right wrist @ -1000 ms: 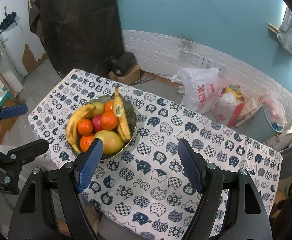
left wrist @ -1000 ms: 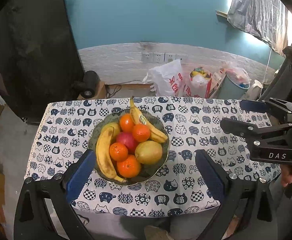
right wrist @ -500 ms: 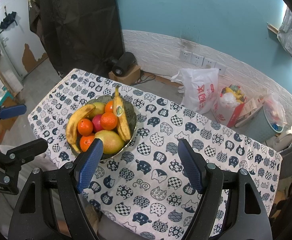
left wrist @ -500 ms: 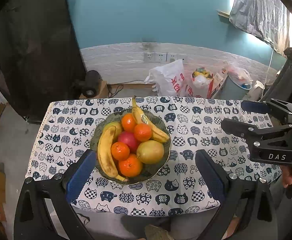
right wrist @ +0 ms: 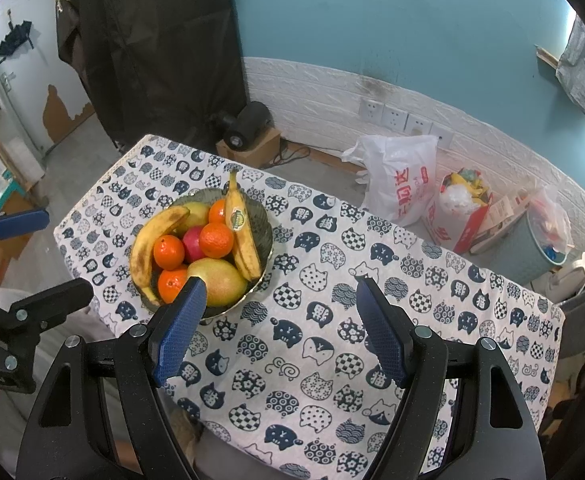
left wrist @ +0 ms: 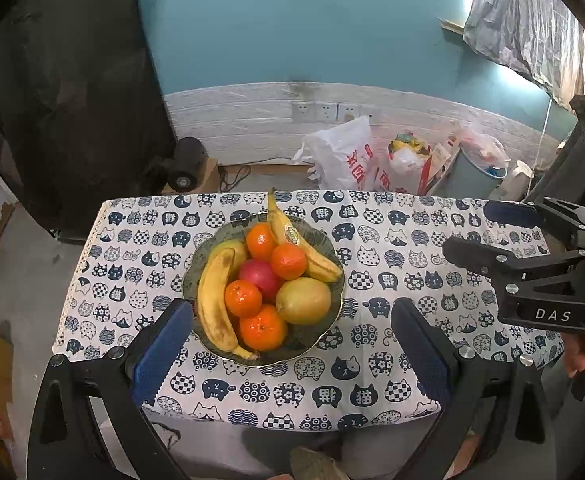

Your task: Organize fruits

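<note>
While both tongs (left wrist: 292, 336) (right wrist: 280, 320) gape wide and empty, the bowl (left wrist: 332, 312) brims with bananas, oranges, probably pears.

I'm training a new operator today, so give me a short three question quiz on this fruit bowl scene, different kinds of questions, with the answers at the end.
1. True or false: the left gripper has its fingers closed on a banana.
2. Multiple choice: what lies directly under the fruit bowl? A) bare wood B) a cat-print tablecloth C) a tray
3. Fill in: the number of oranges in the bowl is ____.

Key:
1. False. Both grippers, the right gripper too, hang open above the table with nothing between their fingers.
2. B.
3. Four: far, middle, left, near.
</note>
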